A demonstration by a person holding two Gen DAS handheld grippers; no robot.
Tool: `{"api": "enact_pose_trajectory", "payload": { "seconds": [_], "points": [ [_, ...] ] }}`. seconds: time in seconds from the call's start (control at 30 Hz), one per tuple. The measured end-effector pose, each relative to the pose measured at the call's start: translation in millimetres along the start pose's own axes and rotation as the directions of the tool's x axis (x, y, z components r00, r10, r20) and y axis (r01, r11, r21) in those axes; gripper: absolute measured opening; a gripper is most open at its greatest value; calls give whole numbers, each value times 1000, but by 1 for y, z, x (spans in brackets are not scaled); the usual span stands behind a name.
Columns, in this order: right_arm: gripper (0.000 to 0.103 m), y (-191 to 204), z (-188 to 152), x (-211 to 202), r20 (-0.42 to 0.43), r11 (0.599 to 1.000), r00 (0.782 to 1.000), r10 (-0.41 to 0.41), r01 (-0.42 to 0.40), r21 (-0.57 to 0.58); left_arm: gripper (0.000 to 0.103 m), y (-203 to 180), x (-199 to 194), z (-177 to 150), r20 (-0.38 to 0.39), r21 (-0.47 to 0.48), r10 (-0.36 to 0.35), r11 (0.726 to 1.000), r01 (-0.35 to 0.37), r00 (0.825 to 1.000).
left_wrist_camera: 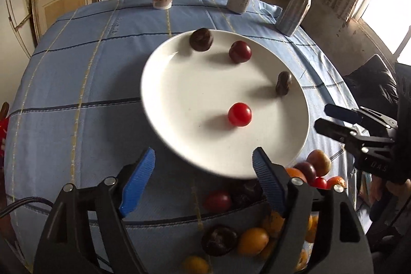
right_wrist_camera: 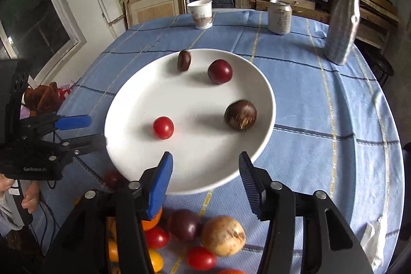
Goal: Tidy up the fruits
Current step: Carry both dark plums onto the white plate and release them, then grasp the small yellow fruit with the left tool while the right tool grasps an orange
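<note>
Stacked boxes and shelves fill the wall behind the round tabletop (right_wrist_camera: pixel 321 99), which wears a blue checked cloth. I see a white plate (right_wrist_camera: pixel 143 104) near its middle, carrying four fruits well apart: a red tomato (right_wrist_camera: pixel 163 128) at about 8 o'clock, a dark red plum (right_wrist_camera: pixel 220 71) at 12, a small brown fruit (right_wrist_camera: pixel 184 60) at 11 near the far rim, and a rounder brown one (right_wrist_camera: pixel 240 115) at 3 close to the right rim. Bare white shows at the plate's centre. My left gripper (left_wrist_camera: pixel 203 164) hangs with fingers apart and nothing between them, over the plate's near edge. My right gripper (right_wrist_camera: pixel 205 166) is likewise spread and unloaded above that rim. Loose fruits (right_wrist_camera: pixel 223 235) crowd the tabletop's near edge at 6 o'clock. Along the far edge stand a paper cup (right_wrist_camera: pixel 201 14), a can (right_wrist_camera: pixel 279 16) and a bottle (right_wrist_camera: pixel 341 22), with open cloth between them and the plate.
</note>
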State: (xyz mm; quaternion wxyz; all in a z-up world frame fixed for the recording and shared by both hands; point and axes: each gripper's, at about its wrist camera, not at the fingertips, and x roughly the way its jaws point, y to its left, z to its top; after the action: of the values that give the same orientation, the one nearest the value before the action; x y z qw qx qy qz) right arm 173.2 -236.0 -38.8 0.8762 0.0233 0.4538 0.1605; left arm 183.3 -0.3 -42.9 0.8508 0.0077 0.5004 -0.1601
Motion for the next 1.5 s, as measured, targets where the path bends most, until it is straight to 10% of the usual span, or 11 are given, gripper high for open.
{"api": "enact_pose_trajectory", "payload": {
  "seconds": [0.63, 1.37, 1.5],
  "points": [
    [69, -23, -103, -78, -12, 988, 999, -43, 44, 151, 81, 21, -53, -124, -47, -38, 88, 995, -89, 995],
    [69, -26, -128, -83, -56, 990, 995, -81, 87, 111, 72, 2, -18, -120, -52, 3, 95, 995, -95, 994],
    [69, -25, -122, -71, -71, 992, 994, -82, 88, 87, 57, 2, -14, -119, -66, -1, 78, 997, -79, 995]
  ]
}}
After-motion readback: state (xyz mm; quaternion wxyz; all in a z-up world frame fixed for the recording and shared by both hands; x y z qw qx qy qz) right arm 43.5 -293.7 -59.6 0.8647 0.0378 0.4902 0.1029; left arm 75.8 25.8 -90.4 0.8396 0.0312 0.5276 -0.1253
